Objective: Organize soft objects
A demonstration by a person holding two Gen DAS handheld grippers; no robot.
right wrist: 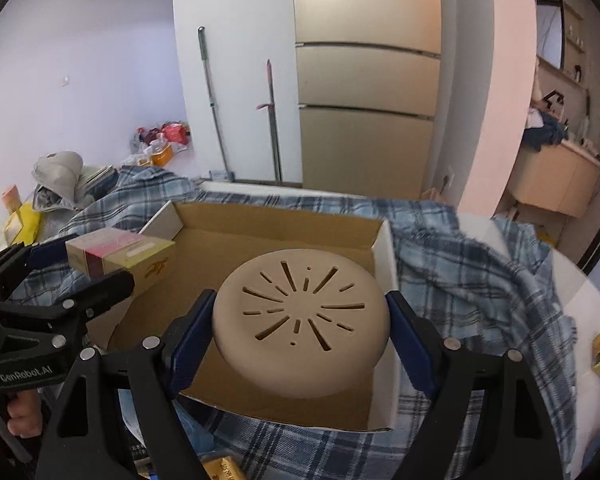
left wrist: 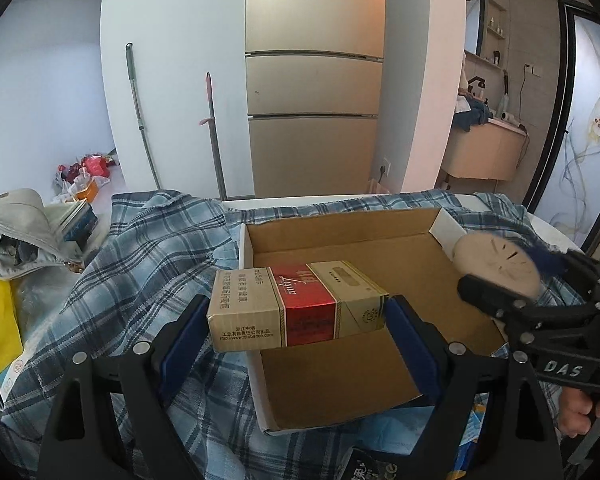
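Over cardboard tray (left wrist: 340, 236), carton (left wrist: 300, 306) crosswise between jaws

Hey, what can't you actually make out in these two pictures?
- Box floor: right wrist view, much of it hidden behind the round pad.
- Round pad: left wrist view, lower part covered by the right gripper.
- Carton: right wrist view, blurred, print unreadable.
- Table under the plaid cloth: covered in both views.

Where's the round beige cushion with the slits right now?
The round beige cushion is clamped in the right tongs, held over the open cardboard box, with the cigarette carton on its left in the right wrist view.
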